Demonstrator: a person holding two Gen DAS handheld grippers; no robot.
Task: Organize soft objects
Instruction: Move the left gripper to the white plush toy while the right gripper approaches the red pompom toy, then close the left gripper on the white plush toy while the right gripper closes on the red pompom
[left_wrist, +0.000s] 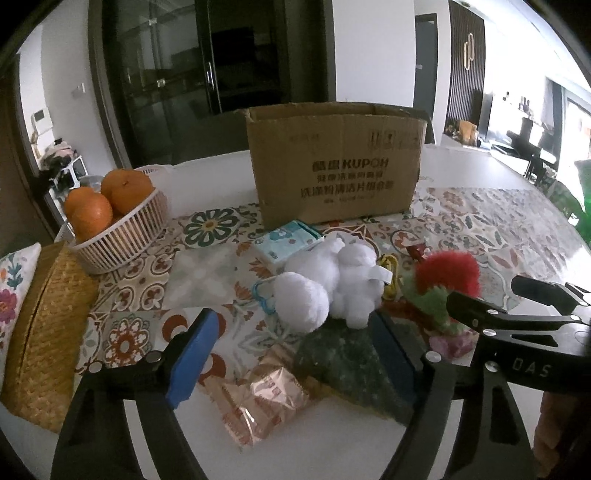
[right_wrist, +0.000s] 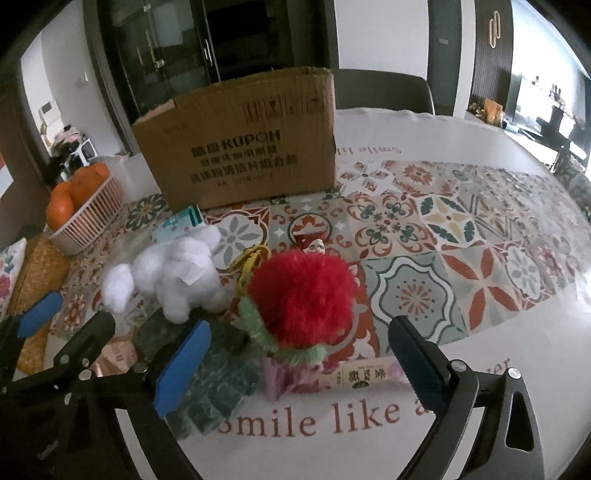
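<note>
A white plush toy (left_wrist: 332, 280) lies on the patterned tablecloth (left_wrist: 480, 221), with a red fluffy toy with green frills (left_wrist: 443, 280) to its right. A dark green cloth (left_wrist: 351, 362) lies in front of them. My left gripper (left_wrist: 295, 347) is open and empty, just before the white plush and over the green cloth. My right gripper (right_wrist: 299, 354) is open and empty, its fingers either side of the red toy (right_wrist: 301, 295). The white plush (right_wrist: 177, 273) also shows in the right wrist view. An open cardboard box (left_wrist: 336, 162) stands behind.
A basket of oranges (left_wrist: 110, 221) and a woven box (left_wrist: 44, 325) sit at the left. A tissue pack (left_wrist: 291, 240), a shiny snack packet (left_wrist: 258, 402), a yellow strap (right_wrist: 247, 266) and a pink wrapped item (right_wrist: 295, 376) lie among the toys. A chair (right_wrist: 384, 88) stands behind the table.
</note>
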